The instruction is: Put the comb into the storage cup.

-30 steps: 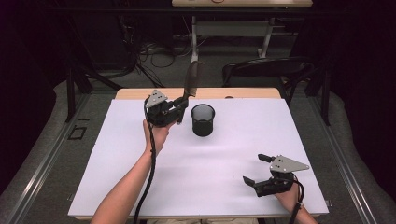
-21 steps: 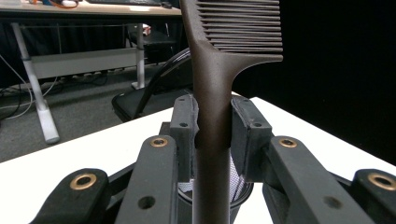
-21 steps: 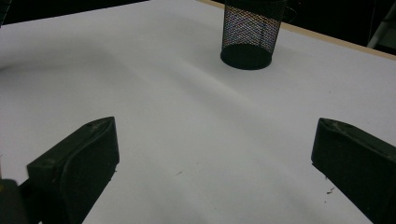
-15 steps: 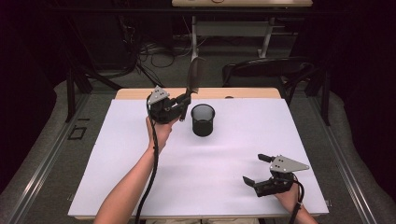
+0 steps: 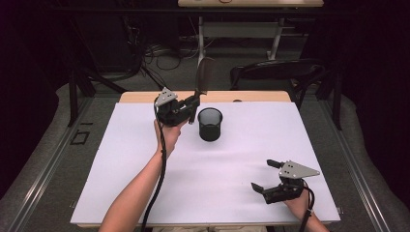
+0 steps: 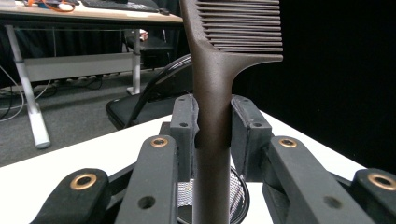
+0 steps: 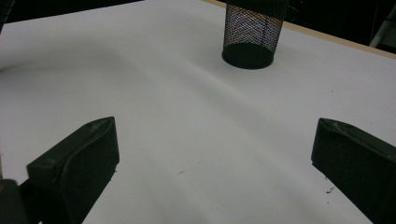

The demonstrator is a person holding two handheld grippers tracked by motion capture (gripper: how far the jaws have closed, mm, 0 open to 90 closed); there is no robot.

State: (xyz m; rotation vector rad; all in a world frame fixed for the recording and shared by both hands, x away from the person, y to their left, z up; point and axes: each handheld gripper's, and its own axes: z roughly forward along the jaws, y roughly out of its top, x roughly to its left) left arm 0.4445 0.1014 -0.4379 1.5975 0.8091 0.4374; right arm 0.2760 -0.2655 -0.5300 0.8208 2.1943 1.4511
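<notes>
High view: my left hand-held gripper (image 5: 191, 104) pinches the comb (image 5: 205, 75) upright just beside the mesh cup (image 5: 210, 124), handle down to drop in, while my right hand-held gripper (image 5: 265, 175) rests spread on the tabletop (image 5: 241, 150).

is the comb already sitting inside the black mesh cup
No, the comb is clamped upright in the left gripper, above and beside the mesh cup, not inside it.
</notes>
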